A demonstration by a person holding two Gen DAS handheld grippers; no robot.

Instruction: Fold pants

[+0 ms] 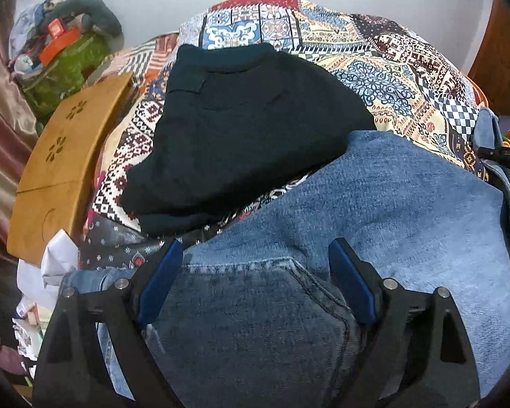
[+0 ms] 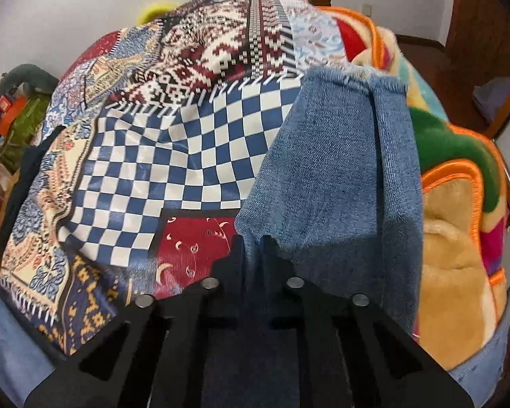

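Soft, even indoor light fills both views, with no hard glare. Strong fisheye bending curves the edges, and dark vignette fills the corners. The black garment (image 1: pixel 241 129) shows almost no detail. The margins are slightly blurred.

blue jeans (image 1: pixel 408 204) | spread on bed | back pocket up (frayed hem)

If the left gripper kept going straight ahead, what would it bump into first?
Probably the blue jeans. The left gripper is open, and the denim lies right between and past its fingers. The folded black pants come further on, though depth is hard to judge.
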